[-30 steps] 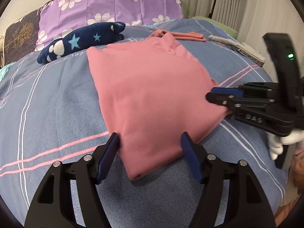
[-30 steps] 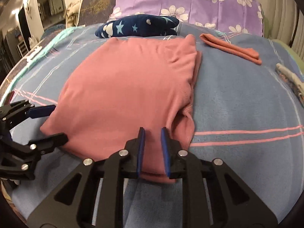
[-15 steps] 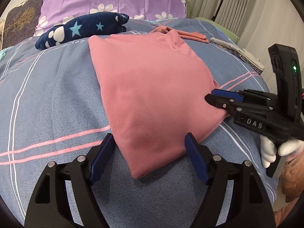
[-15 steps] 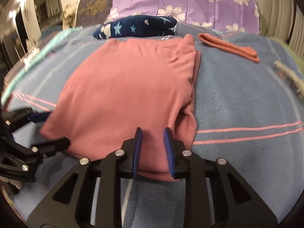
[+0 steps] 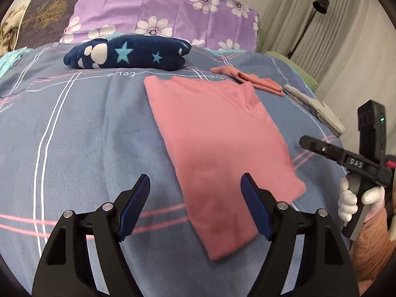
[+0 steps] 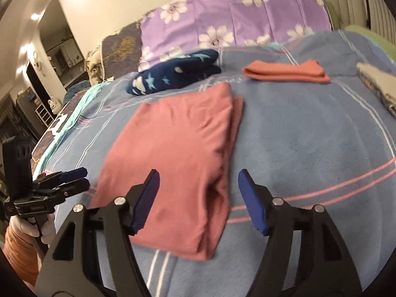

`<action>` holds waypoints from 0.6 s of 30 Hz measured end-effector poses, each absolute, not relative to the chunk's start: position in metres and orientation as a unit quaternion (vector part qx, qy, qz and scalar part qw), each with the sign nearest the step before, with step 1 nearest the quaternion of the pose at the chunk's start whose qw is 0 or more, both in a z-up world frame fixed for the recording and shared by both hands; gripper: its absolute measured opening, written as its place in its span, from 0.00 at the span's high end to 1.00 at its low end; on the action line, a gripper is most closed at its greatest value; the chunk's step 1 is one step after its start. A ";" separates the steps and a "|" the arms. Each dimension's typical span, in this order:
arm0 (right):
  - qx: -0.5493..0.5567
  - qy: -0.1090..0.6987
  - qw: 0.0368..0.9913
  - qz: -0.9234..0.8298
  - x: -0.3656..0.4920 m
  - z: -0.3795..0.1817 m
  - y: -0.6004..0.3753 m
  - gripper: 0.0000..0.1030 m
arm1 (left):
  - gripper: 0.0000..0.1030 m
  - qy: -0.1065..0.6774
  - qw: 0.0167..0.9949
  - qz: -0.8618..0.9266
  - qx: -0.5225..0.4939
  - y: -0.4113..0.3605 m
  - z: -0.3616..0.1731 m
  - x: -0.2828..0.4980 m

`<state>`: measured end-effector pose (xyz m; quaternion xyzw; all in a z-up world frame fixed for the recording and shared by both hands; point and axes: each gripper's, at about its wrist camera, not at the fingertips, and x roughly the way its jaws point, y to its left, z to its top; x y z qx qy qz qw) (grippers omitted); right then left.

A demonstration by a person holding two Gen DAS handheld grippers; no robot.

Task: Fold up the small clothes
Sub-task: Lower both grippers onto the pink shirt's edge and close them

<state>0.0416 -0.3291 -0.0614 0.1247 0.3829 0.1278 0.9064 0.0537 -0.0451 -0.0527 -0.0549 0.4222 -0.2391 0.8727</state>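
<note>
right gripper has let go of the pink garment, jaws now wide; left gripper also wide, both lifted back. garment lies folded flat on blue bedspread. fold likely finished.

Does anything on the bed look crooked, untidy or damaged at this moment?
Only a small thing: on the folded pink garment, the far right edge shows a lower layer sticking out past the top layer, so the fold is not quite flush. It also lies at an angle to the blanket stripes. Nothing looks spilled or damaged.
</note>
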 end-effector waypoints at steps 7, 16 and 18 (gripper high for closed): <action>0.148 0.426 0.884 0.124 0.074 -0.079 -0.337 0.40 | 0.26 0.439 0.861 -0.248 -0.073 -0.046 -0.062 0.077; 0.159 0.449 0.867 0.144 0.088 -0.099 -0.335 0.42 | 0.26 0.463 0.836 -0.279 -0.100 -0.054 -0.079 0.101; 0.168 0.450 0.864 0.151 0.093 -0.099 -0.336 0.42 | 0.26 0.465 0.832 -0.286 -0.105 -0.056 -0.083 0.106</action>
